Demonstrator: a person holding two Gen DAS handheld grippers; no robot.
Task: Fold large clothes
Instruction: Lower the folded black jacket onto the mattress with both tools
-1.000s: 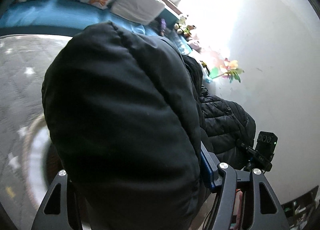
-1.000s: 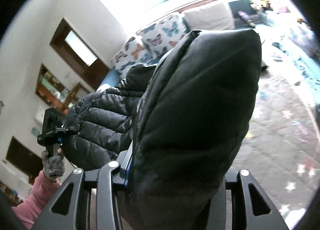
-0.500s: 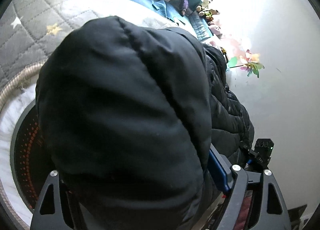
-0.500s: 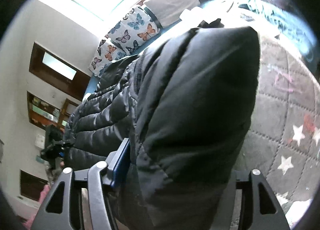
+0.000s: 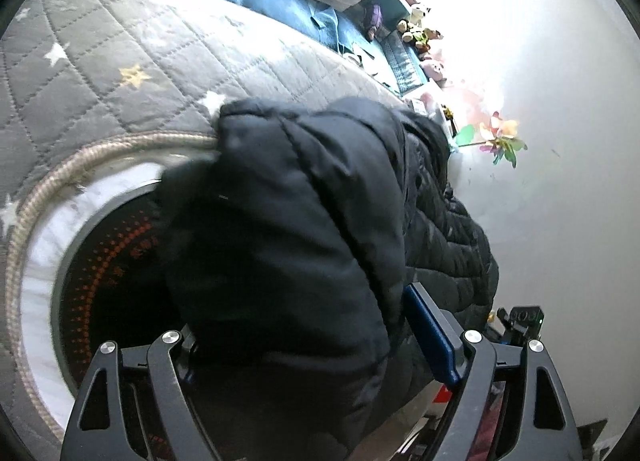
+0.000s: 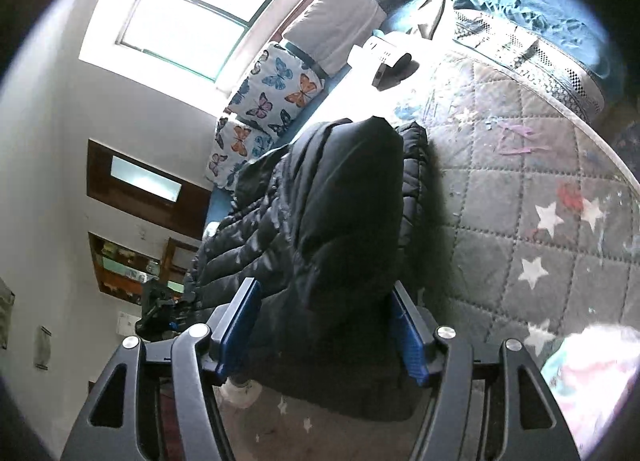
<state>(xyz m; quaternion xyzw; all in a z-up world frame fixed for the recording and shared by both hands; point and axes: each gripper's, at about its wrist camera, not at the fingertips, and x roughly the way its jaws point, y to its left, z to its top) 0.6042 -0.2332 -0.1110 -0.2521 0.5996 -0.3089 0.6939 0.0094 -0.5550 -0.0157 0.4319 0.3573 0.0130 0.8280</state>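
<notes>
A black quilted puffer jacket fills the middle of the left wrist view and also shows in the right wrist view. My left gripper is shut on one thick edge of it. My right gripper is shut on another edge, blue pads pressed on both sides of the fabric. The jacket hangs stretched between the two grippers, over a grey quilted star-pattern mat. Each gripper shows small in the other's view, the right one at lower right and the left one at left.
A round dark disc with orange dots lies inside a rope-edged white ring on the mat. Butterfly cushions and a white pillow line a blue bench under the window. A white wall with a paper flower is at right.
Both grippers have come down towards the mat with the jacket. The jacket now takes up less of each view, and more of the mat and the disc shows.
</notes>
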